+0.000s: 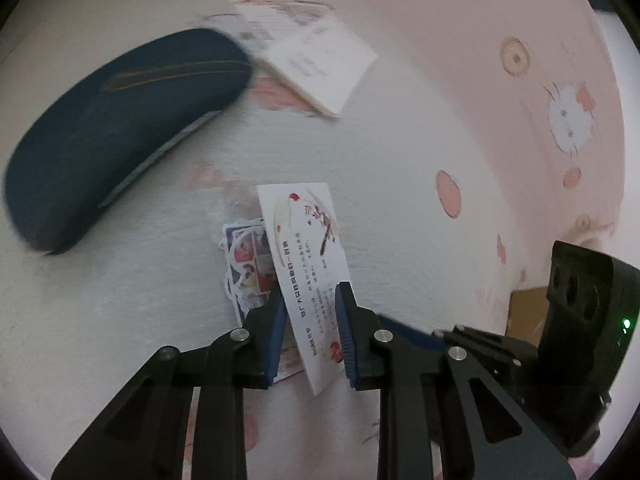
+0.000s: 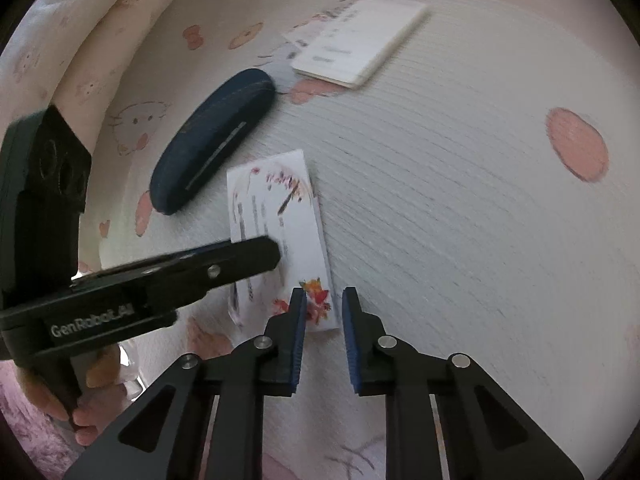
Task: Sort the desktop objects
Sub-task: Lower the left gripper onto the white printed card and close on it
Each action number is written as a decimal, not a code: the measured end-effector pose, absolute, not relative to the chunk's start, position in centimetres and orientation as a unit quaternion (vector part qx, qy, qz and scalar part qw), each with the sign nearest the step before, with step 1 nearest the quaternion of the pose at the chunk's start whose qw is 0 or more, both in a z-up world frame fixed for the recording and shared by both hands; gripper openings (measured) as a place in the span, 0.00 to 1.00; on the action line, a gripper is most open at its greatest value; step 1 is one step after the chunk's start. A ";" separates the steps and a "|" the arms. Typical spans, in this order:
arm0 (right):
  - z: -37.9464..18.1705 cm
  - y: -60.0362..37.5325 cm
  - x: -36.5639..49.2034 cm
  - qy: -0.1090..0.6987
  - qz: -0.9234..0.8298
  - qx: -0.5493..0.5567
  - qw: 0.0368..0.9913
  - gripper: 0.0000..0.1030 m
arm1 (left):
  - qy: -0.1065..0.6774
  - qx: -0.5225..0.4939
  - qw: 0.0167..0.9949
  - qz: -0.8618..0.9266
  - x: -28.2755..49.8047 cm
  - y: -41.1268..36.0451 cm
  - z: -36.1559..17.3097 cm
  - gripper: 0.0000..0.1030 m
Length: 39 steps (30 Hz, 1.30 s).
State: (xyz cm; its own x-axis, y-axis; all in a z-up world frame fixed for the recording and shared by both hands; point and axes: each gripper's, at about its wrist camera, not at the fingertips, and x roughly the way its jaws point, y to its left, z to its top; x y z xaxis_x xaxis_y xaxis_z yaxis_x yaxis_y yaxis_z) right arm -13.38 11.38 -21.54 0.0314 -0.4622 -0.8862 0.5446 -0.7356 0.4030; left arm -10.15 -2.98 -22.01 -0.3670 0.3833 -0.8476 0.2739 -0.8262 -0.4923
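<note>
A white card with a flower print (image 1: 304,248) lies on a pack of colourful stickers (image 1: 246,264). My left gripper (image 1: 310,294) stands over the card's near half. Its blue pads sit at the card's two long edges with a gap between them, and I see no squeeze. In the right wrist view the same card (image 2: 276,200) reaches down to my right gripper (image 2: 324,300). That gripper's pads stand apart with the card's printed corner in the gap. The left gripper's black finger (image 2: 256,256) crosses the card from the left.
A dark blue glasses case (image 1: 120,128) (image 2: 212,152) lies left of the card. A white booklet (image 1: 320,68) (image 2: 360,44) lies beyond it. All rest on a pale cloth with pink cartoon prints (image 2: 480,220). A person's fingers (image 2: 92,404) hold the left gripper's handle.
</note>
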 end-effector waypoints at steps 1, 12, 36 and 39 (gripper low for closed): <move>-21.5 11.7 -13.2 0.034 -0.696 0.622 0.358 0.14 | -0.292 -0.561 0.043 0.773 -10.4 -2.6 -22.1 0.26; -20.7 13.0 -12.4 0.021 -0.703 0.625 0.339 0.14 | -0.233 -0.559 0.068 0.793 -11.4 -1.9 -20.6 0.28; -22.4 12.0 -15.6 -0.049 -0.695 0.639 0.326 0.15 | -0.302 -0.564 0.040 0.768 -9.8 -5.2 -22.6 0.53; -22.5 12.2 -15.8 -0.061 -0.694 0.640 0.324 0.15 | -0.331 -0.565 0.021 0.755 -10.0 -5.5 -22.8 0.53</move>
State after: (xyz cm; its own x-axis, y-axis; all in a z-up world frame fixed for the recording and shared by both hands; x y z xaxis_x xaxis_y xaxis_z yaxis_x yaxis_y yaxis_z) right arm -15.75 12.22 -22.47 0.0290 -0.5280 -0.8487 0.3725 -0.7822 0.4994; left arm -10.04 -5.55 -22.77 -0.3599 0.4062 -0.8399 0.3414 -0.7805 -0.5237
